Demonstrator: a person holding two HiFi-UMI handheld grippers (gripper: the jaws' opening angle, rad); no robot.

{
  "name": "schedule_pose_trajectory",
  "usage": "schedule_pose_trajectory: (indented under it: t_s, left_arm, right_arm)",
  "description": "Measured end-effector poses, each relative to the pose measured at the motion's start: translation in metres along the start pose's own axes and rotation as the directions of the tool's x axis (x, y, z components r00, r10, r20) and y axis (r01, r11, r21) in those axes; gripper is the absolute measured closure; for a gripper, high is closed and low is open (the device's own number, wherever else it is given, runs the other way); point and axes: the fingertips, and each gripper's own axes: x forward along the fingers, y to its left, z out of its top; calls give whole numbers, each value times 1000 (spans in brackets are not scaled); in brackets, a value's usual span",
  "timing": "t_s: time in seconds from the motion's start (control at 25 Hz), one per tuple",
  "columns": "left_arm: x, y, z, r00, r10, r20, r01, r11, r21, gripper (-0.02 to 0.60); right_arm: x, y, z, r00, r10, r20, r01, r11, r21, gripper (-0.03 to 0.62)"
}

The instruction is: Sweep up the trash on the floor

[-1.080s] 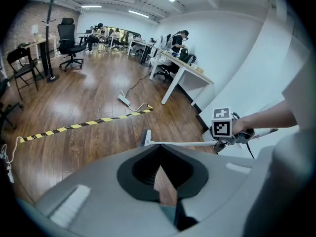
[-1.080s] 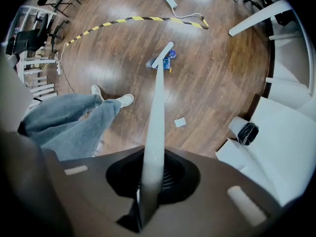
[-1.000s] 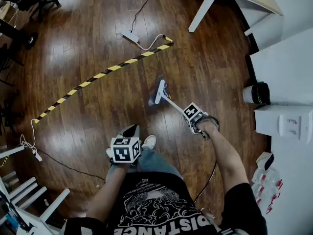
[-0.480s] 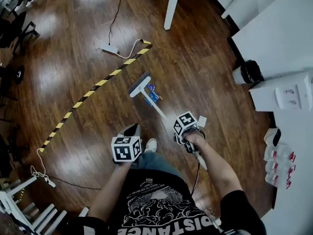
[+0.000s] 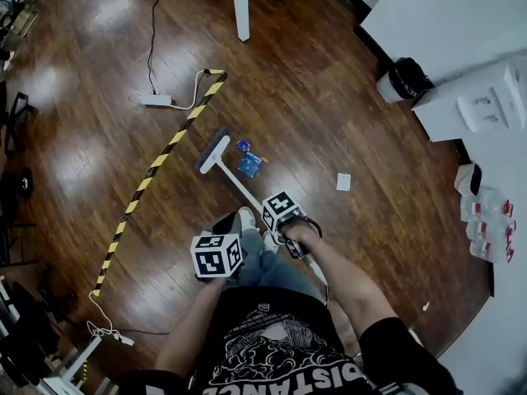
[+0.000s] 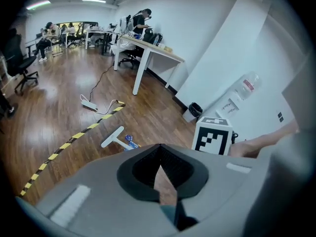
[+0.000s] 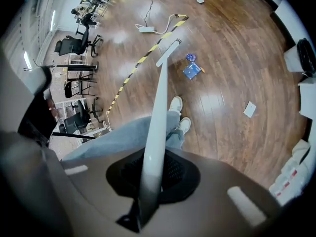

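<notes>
A white broom runs from its head point(image 5: 212, 152) on the wood floor back along the handle point(image 5: 243, 189) into my right gripper point(image 5: 270, 212), which is shut on the handle point(image 7: 157, 117). Blue trash point(image 5: 249, 164) and a smaller blue scrap point(image 5: 242, 146) lie just right of the broom head. They also show in the right gripper view as blue trash point(image 7: 191, 70). A white paper scrap point(image 5: 343, 182) lies further right. My left gripper point(image 5: 226, 220) hangs near the person's knee; its jaws meet at a point point(image 6: 159, 164) with nothing seen between them.
Yellow-black floor tape point(image 5: 156, 167) runs diagonally left of the broom, ending near a white power strip point(image 5: 155, 100) with cables. A white table leg point(image 5: 240, 6) stands at the top. A black bin point(image 5: 403, 79), white cabinets and bottles point(image 5: 487, 220) line the right. A white shoe point(image 5: 247, 217) is by the handle.
The head view has swung, so the floor shifts left. The broom head was over the blue trash and now rests just left of it. My right gripper has drawn in toward the body.
</notes>
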Motion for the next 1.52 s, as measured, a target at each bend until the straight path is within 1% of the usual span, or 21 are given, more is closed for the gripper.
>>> schedule_pose_trajectory:
  t_s: [0.08,0.24,0.36,0.4,0.44,0.56,0.6,0.72,0.84,1.0,1.28,1.4,1.52]
  left_arm:
    - [7,6,7,1000,-14,-16,14,1000,8,577]
    - [21,28,10,997,-23,-72,24,1000,13,577]
    - [29,34,17,994,-48,-101,52,998,37,577]
    - [33,33,19,992,-59,-112,65,997,46,577]
    - [37,29,20,990,-70,-123,77,996,55,577]
    - [49,16,25,985,-100,-144,113,990,86,577]
    - [52,10,28,983,-109,-149,124,988,95,577]
    - [64,-7,31,977,-132,-165,154,980,124,577]
    - [72,-22,29,975,-136,-177,163,976,148,577]
    - [76,-49,23,976,-129,-176,160,972,171,577]
    - [81,-111,-5,979,-113,-170,144,972,184,577]
    - [82,-135,-23,978,-109,-178,143,972,188,577]
    - [85,-161,-37,976,-111,-188,149,968,202,577]
  right_arm:
    - [5,4,15,1000,4,-11,-3,1000,23,569]
    - [14,3,39,999,12,-44,-8,995,99,569]
    - [10,-12,40,998,28,-65,-16,985,174,571]
    - [7,-18,36,997,24,-70,-11,984,179,571]
    - [5,-25,30,997,4,-78,9,986,166,571]
    - [-1,-50,15,988,-108,-113,119,988,97,571]
    - [-3,-57,10,985,-123,-120,135,986,95,571]
    - [-9,-76,-8,984,-125,-127,140,983,120,571]
    - [-10,-98,-30,976,-171,-132,184,978,93,571]
    - [-5,-134,-59,971,-206,-125,216,974,72,571]
    - [-18,-211,-121,948,-290,-134,295,956,16,572]
    - [-25,-237,-151,941,-302,-153,310,951,25,572]
    - [-28,-261,-178,941,-300,-158,311,949,48,572]
